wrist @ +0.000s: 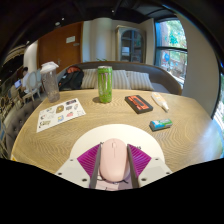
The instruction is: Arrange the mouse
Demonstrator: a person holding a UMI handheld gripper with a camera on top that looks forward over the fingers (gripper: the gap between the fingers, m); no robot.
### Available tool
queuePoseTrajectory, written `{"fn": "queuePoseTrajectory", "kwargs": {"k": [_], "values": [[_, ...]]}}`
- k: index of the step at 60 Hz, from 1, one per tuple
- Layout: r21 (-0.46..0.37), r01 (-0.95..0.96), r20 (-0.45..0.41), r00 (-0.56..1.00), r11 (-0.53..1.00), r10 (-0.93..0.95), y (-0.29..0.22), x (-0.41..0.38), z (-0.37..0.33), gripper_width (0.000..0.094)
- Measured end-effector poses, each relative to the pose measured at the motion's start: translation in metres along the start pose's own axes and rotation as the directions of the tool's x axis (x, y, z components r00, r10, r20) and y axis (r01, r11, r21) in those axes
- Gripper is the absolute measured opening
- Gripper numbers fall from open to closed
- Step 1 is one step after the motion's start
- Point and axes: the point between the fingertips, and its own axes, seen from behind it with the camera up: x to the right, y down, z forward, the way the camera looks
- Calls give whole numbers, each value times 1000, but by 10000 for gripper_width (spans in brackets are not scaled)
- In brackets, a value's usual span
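A pale pink computer mouse point(113, 160) sits lengthwise between my two fingers. Both magenta pads press against its sides, so my gripper point(113, 170) is shut on it. The mouse is over a white mat point(82, 148) at the near edge of the round wooden table point(120, 125). I cannot tell whether the mouse touches the mat or hangs just above it.
Beyond the fingers stand a tall green can point(104, 84), a black and orange flat item point(138, 103) and a small teal item point(160, 125). A printed leaflet point(60, 114) and a clear jug point(50, 84) are at the left. A sofa with a dark bag point(72, 77) lies behind the table.
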Motion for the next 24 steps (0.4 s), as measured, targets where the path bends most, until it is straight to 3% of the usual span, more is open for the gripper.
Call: {"fn": "queuePoseTrajectory", "kwargs": {"k": [5, 7, 8, 24], "values": [[-80, -36, 5, 999, 996, 36, 6, 1, -4, 592], [-117, -54, -1, 999, 992, 55, 8, 1, -10, 737], [-125, -62, -6, 998, 990, 61, 6, 2, -14, 856], [-153, -116, -135, 986, 981, 95, 8, -7, -115, 840]]}}
